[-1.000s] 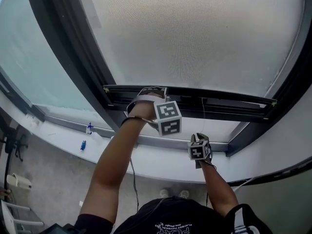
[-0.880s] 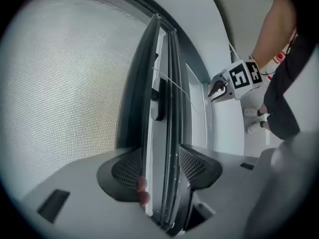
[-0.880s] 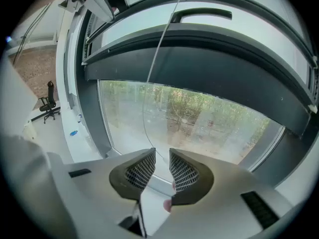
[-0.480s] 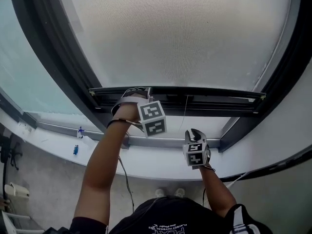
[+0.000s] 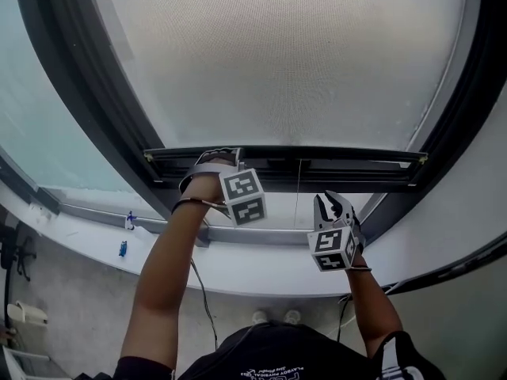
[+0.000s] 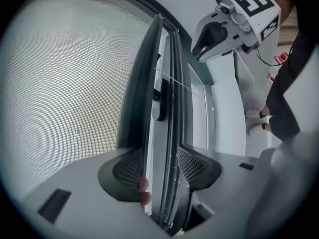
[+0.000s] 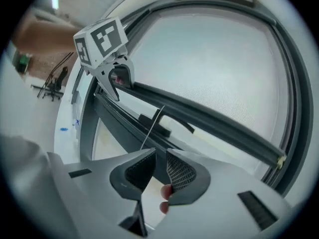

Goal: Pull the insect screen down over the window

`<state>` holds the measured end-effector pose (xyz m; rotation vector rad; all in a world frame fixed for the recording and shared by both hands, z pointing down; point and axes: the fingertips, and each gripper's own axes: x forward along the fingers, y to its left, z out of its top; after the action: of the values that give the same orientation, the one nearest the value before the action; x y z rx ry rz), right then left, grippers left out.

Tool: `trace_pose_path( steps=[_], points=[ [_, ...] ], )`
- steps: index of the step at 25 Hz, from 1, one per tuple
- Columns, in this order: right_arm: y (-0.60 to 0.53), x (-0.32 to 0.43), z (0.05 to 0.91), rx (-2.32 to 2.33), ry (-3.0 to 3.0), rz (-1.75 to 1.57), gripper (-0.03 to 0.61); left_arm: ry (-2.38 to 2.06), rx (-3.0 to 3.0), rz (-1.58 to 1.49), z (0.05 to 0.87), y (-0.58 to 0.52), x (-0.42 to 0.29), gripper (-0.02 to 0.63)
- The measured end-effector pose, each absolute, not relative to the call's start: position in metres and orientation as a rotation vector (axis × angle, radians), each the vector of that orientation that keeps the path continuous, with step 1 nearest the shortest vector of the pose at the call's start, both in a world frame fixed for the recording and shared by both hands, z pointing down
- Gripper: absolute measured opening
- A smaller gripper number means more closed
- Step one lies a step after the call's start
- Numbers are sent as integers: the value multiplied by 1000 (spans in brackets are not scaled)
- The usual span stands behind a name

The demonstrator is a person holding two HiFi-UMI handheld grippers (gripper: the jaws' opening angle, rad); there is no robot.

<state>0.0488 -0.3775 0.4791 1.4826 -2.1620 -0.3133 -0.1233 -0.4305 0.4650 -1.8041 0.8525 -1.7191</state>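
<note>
Insect screen (image 5: 285,62) is nearly down, with its bottom bar (image 5: 348,165) low in the window. Our left gripper (image 5: 215,158) clamps that bar. Our right gripper (image 5: 333,203), jaws just opening and empty, hangs beside the pull cord (image 5: 299,184). We should grab on and pull evenly, keeping the bar level.

Fine matt mesh insect screen (image 5: 293,62), dark smooth metal screen bar (image 5: 348,163)

Gap below bar (image 5: 341,163), down to sill (image 5: 261,264): open. Cord (image 5: 299,184) hangs from bar mid-span, across that gap. Left gripper (image 5: 215,158) takes up bar's left end; right of cord, bar is free. Frame (image 5: 467,93) closes off both bar ends.
</note>
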Motion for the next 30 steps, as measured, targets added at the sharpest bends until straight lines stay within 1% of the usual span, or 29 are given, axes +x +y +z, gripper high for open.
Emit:
trace_pose_path(
  steps=[5,12,15,19,24,30],
  points=[
    [-396,63,450,1429,-1994,-652,67,839,-1812,-1721,465,-430,-125,222],
    [-423,67,424,1276,-1759,-931,69,828,-1851,-1701,464,-429,-124,222],
    [-433,66,429,1164,-1703,-943,69,831,-1850,-1693,464,-430,-123,222],
    [-440,70,436,1037,-1632,-932,92,830,-1862,-1685,464,-429,-123,222],
    [-441,71,445,901,-1489,-954,97,834,-1851,-1680,464,-430,-123,222],
    [-439,72,453,834,-1411,-929,114,832,-1858,-1676,467,-428,-122,222]
  ],
)
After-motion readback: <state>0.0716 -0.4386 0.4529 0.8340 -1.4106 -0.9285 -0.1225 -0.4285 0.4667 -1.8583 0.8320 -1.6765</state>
